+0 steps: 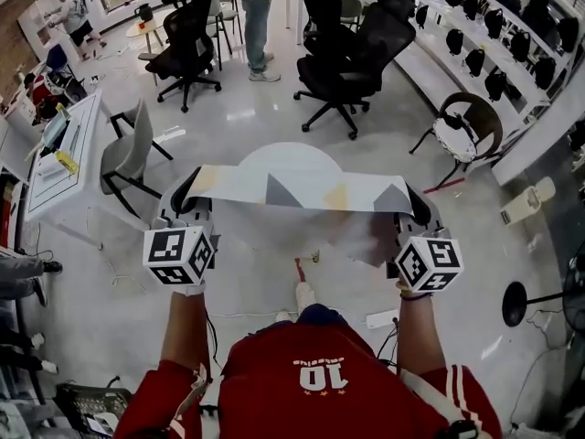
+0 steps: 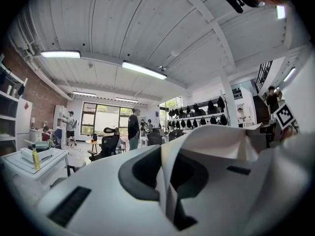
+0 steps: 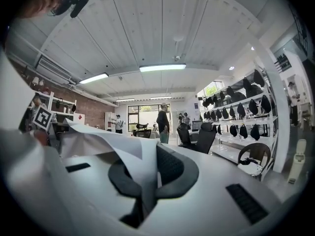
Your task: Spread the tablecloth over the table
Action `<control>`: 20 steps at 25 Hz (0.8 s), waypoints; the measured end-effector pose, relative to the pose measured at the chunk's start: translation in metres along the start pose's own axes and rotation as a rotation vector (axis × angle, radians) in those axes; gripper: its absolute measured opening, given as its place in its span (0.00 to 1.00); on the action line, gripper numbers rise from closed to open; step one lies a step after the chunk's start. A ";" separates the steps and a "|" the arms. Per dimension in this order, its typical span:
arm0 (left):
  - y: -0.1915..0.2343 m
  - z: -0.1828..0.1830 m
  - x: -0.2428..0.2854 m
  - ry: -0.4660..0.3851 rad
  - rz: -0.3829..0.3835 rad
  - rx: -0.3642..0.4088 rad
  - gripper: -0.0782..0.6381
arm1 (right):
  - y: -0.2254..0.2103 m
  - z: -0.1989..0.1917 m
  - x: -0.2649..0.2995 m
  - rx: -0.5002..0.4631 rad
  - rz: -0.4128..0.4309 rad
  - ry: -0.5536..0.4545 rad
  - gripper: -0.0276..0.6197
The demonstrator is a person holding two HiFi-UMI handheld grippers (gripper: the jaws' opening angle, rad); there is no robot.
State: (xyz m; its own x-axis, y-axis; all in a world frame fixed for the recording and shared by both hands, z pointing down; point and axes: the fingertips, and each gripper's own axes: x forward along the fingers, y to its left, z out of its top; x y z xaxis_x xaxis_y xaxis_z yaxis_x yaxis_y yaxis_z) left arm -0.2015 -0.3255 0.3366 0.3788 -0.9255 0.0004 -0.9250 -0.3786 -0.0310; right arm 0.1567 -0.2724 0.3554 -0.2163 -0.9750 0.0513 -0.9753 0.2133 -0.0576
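A pale tablecloth (image 1: pixel 302 190) with grey triangles and yellowish patches hangs stretched between my two grippers. It is held up over a round white table (image 1: pixel 292 154), whose far edge shows behind it. My left gripper (image 1: pixel 190 192) is shut on the cloth's left end. In the left gripper view the cloth (image 2: pixel 216 141) runs folded into the closed left gripper (image 2: pixel 167 183). My right gripper (image 1: pixel 411 205) is shut on the right end. The right gripper view has the cloth (image 3: pixel 98 141) pinched in the right gripper (image 3: pixel 143 181). Both grippers point level, away from me.
Black office chairs (image 1: pixel 343 62) stand beyond the table, with another black chair (image 1: pixel 187 48) and a standing person (image 1: pixel 256 16) further back. A white desk (image 1: pixel 59 158) and a grey chair (image 1: pixel 128 158) are on the left. On the right is a wooden chair (image 1: pixel 466 131) below a wall shelf.
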 end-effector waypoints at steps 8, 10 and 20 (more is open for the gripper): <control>0.014 0.019 0.047 -0.016 0.016 0.015 0.12 | -0.014 0.019 0.046 -0.010 0.018 -0.024 0.07; 0.019 0.025 0.062 -0.024 0.018 0.023 0.12 | -0.019 0.025 0.062 -0.013 0.023 -0.032 0.07; 0.035 0.051 0.149 -0.068 0.041 0.060 0.12 | -0.054 0.051 0.143 -0.022 0.040 -0.067 0.07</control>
State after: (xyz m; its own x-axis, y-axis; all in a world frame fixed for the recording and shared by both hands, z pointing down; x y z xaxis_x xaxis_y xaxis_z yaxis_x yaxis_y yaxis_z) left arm -0.1761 -0.4761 0.2846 0.3440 -0.9364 -0.0695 -0.9370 -0.3376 -0.0898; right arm 0.1811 -0.4263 0.3151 -0.2521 -0.9675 -0.0177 -0.9669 0.2526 -0.0362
